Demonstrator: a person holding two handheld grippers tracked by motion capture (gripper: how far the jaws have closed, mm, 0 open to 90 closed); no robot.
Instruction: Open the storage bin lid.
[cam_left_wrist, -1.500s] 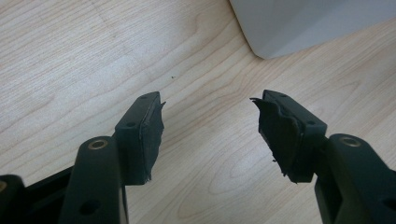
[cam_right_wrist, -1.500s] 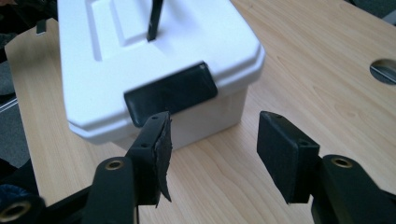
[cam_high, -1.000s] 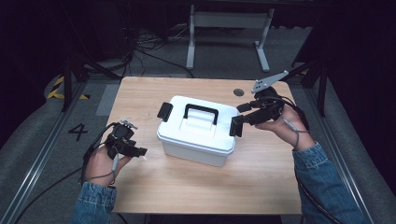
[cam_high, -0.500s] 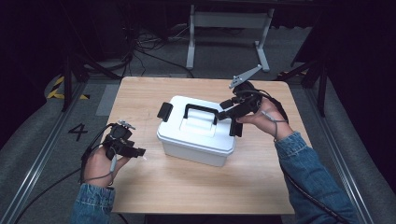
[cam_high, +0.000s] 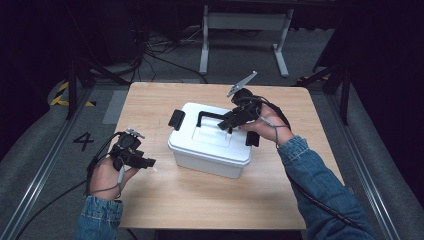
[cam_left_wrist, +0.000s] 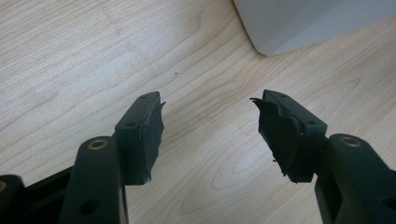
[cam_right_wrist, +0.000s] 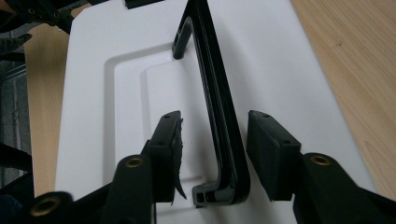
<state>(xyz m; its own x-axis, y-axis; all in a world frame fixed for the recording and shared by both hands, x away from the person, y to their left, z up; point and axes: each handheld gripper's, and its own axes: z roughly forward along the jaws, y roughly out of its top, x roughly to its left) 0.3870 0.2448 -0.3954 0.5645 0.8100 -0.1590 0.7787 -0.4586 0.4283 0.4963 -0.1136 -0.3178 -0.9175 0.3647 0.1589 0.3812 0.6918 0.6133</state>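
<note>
A white lidded box (cam_high: 210, 147) stands in the middle of the wooden table (cam_high: 200, 200); its black carry handle (cam_high: 212, 117) stands upright on the lid. My right gripper (cam_high: 225, 124) reaches over the lid from the right. Its jaws straddle the near end of the handle (cam_right_wrist: 212, 84) and have just been closing, but gaps show on both sides, so the pads do not press. My left gripper (cam_high: 150, 164) rests low over the table left of the box, open and empty, and a corner of the box (cam_left_wrist: 303, 23) lies ahead of my left gripper (cam_left_wrist: 208, 126).
Black latches sit at the box's left end (cam_high: 176, 119) and right end (cam_high: 252, 138). A metal stand (cam_high: 245, 30) and cables are on the floor beyond the table. Bare wood lies in front of the box.
The right gripper has moved left from the box's right end over the lid to the handle, and its jaws have narrowed around it. The left gripper has stayed where it was.
</note>
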